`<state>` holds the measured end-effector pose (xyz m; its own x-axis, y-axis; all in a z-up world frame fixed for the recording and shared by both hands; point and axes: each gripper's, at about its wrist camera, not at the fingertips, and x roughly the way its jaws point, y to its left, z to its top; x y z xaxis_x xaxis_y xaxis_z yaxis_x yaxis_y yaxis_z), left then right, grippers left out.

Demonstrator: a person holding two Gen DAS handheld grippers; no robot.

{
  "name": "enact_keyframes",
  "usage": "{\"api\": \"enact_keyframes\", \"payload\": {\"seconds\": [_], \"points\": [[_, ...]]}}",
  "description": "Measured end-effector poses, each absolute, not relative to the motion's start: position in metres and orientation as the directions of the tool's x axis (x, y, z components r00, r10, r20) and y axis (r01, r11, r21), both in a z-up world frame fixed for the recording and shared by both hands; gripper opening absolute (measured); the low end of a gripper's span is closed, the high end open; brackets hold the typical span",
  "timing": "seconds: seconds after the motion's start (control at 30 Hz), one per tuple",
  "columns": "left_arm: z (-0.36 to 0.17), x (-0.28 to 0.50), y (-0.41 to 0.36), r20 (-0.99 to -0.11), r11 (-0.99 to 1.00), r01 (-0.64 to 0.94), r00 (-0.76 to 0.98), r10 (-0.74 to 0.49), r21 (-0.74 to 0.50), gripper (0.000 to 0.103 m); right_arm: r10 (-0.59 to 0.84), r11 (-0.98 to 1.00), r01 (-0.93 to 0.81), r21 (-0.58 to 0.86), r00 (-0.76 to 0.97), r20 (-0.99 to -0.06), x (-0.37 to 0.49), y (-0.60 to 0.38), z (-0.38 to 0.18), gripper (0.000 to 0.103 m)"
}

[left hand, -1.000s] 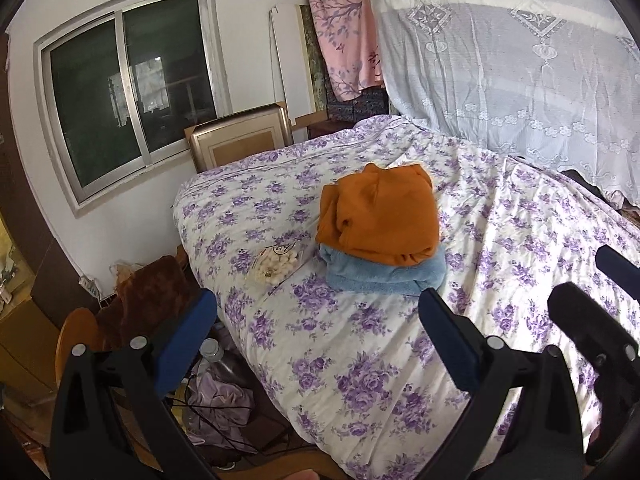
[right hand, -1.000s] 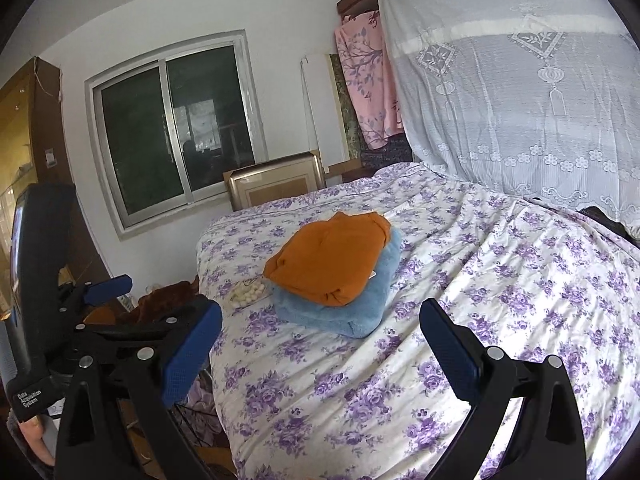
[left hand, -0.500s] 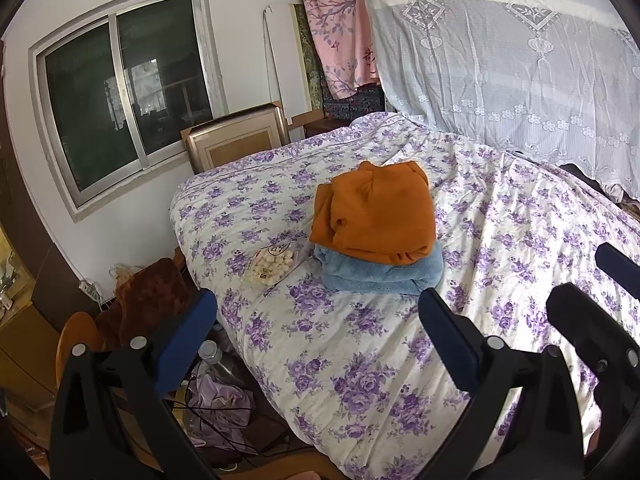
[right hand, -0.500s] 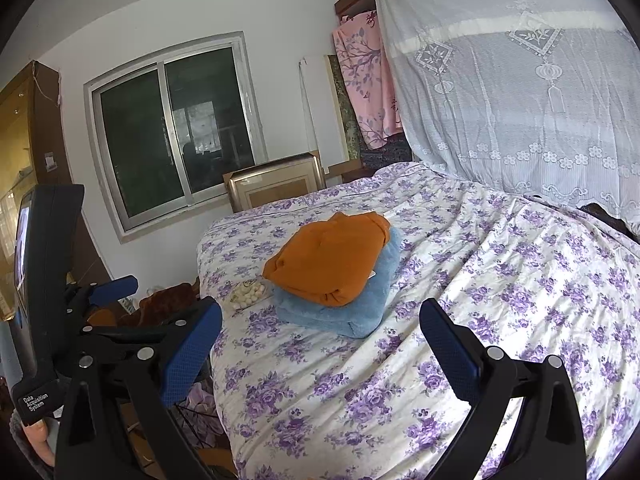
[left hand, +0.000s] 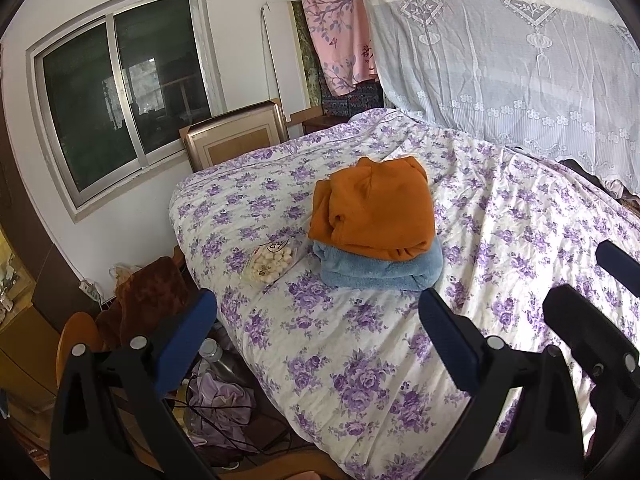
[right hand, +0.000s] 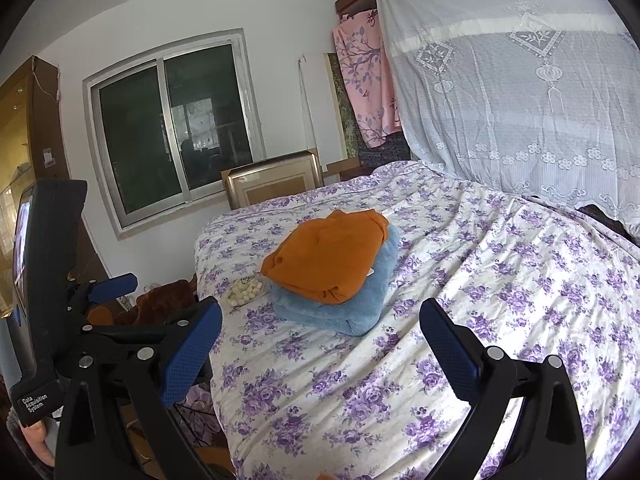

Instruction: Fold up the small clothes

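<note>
A folded orange garment (left hand: 376, 212) (right hand: 328, 256) lies on top of a folded light-blue garment (left hand: 380, 270) (right hand: 340, 308), stacked on the bed with its purple-flowered cover (left hand: 360, 360) (right hand: 500, 300). My left gripper (left hand: 320, 336) hovers open over the bed's near edge, short of the stack, nothing between its blue pads. My right gripper (right hand: 320, 340) is also open and empty, a little back from the stack. The right gripper's black body (left hand: 580, 328) shows at the right of the left wrist view, and the left gripper's body (right hand: 52, 260) at the left of the right wrist view.
A clear bag of pale round items (left hand: 270, 264) (right hand: 246, 290) lies on the bed left of the stack. A framed board (left hand: 236, 136) leans under the window. A white lace curtain (left hand: 500, 52) hangs at the right. Clothes, cables and a bottle (left hand: 212, 354) clutter the floor left of the bed.
Both views have shifted only slightly; the stack sits a touch further left in the left wrist view. Both grippers stay open and empty.
</note>
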<state>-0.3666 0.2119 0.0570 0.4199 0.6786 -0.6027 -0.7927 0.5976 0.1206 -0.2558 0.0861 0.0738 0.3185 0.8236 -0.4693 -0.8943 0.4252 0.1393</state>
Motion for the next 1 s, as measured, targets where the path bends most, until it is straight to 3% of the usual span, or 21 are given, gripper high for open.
{"api": "enact_keyframes", "payload": {"seconds": [1.0], "points": [[0.0535, -0.3659, 0.2124, -0.605, 0.613, -0.778, 0.424, 0.673, 0.137, 0.098, 0.818, 0.436, -0.888, 0.149, 0.322, -0.477, -0.2509, 0.0832, 0.0733, 0.1]]}}
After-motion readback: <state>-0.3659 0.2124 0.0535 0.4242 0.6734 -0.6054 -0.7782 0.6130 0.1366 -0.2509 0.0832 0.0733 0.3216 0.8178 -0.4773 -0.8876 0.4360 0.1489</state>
